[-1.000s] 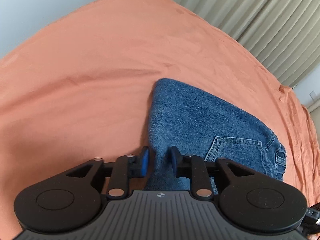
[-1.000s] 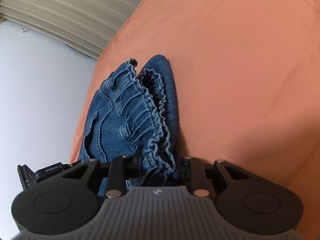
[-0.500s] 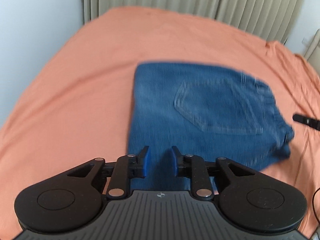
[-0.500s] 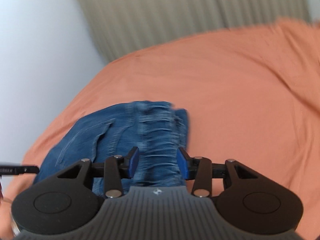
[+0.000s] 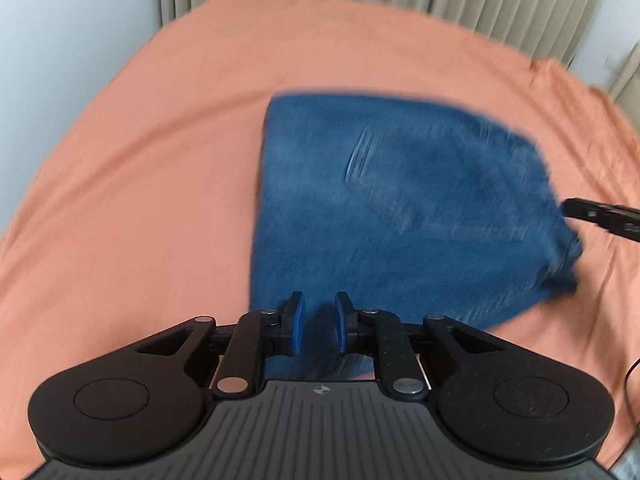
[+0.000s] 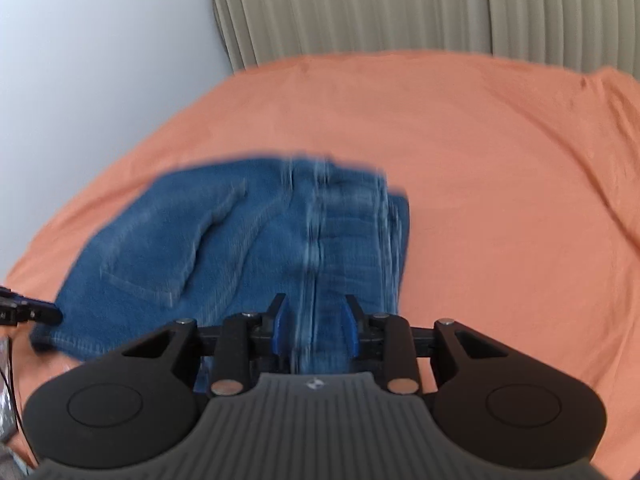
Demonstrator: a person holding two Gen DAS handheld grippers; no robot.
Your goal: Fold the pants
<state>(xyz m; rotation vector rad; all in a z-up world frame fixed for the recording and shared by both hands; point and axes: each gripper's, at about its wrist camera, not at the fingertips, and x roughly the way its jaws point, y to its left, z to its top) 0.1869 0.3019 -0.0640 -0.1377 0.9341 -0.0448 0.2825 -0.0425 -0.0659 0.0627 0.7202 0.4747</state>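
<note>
- The folded blue denim pants (image 5: 392,208) lie flat on the orange sheet (image 5: 132,208), back pocket (image 5: 400,184) facing up; both views are motion-blurred.
- The left claw (image 5: 319,326) sits over the near edge of the pants, its blue pads parted with a gap between them and gripping nothing.
- The right claw (image 6: 314,326) is over the waistband (image 6: 340,216) end of the pants, spread wide and holding nothing.
- Beyond the pants, beige curtains (image 6: 400,8) hang along the far edge of the sheet.
- A white wall (image 6: 92,60) stands beside the curtains.
</note>
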